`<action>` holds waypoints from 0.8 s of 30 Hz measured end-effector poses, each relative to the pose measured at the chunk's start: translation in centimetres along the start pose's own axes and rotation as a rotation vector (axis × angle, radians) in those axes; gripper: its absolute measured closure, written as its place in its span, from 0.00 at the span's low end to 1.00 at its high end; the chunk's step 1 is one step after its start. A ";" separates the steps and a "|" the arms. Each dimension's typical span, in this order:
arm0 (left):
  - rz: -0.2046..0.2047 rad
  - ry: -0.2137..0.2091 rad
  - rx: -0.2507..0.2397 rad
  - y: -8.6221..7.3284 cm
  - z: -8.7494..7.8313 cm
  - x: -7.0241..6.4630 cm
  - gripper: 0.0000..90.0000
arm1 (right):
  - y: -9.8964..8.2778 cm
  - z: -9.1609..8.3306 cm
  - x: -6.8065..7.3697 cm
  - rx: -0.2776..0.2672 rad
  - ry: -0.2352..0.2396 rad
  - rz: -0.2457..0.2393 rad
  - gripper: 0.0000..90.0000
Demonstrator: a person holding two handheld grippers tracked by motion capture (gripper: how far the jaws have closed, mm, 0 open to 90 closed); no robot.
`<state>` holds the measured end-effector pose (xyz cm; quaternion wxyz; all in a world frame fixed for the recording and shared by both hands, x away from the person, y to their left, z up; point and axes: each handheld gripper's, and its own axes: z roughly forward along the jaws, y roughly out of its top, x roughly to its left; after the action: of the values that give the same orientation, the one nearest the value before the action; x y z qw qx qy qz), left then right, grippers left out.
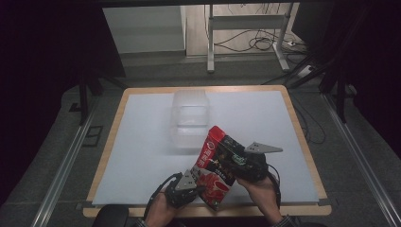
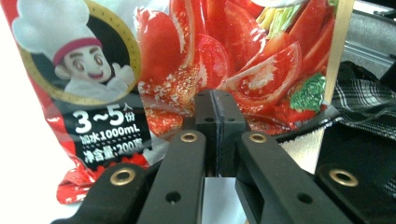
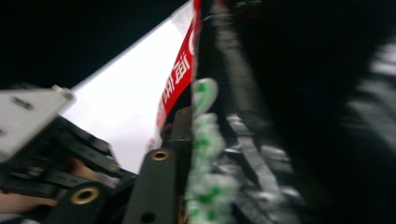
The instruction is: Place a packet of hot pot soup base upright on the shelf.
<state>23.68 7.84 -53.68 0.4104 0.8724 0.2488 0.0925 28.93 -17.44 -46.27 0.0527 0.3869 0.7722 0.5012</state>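
Red glossy plastic soup-base pouch (image 1: 215, 165), printed with tomato slices and a cartoon chef, was held tilted above the near edge of the white table top (image 1: 142, 142), between the two grippers. The left gripper (image 1: 191, 187) was seen fully closed on the pouch's lower part, its pads pressed together over the foil in the left gripper view. The right gripper (image 1: 236, 158) was clamped on the pouch's right edge, its jaws almost together with the thin film caught between them; that view was blurred, so the depth of the bite could not be judged.

A slip was judged the main risk: slick film could slide out of a shallow edge grip if the grippers were pulled apart. A tear or spill could follow from too sharp a pull. A drop past the table edge was also possible, since the pouch hung so near it.

One pouch, two grippers and one clear plastic lidless box (image 1: 190, 118) were counted, the box standing well apart behind.
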 end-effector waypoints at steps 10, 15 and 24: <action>0.000 0.032 -0.105 0.5 -1.7 0.0 0.74 | 1.4 -0.7 -0.1 -0.039 0.041 0.035 0.85; -0.020 0.048 -0.120 0.4 -2.1 0.4 0.60 | 2.2 -1.5 0.0 -0.050 0.026 0.020 0.86; -0.017 0.094 -0.111 0.3 -1.9 0.7 0.33 | 3.2 -2.9 -0.7 -0.074 0.016 0.020 0.85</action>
<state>23.69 9.24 -52.24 0.4467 0.8409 0.2696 0.1435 29.79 -19.36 -42.43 0.0557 0.3882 0.7495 0.5333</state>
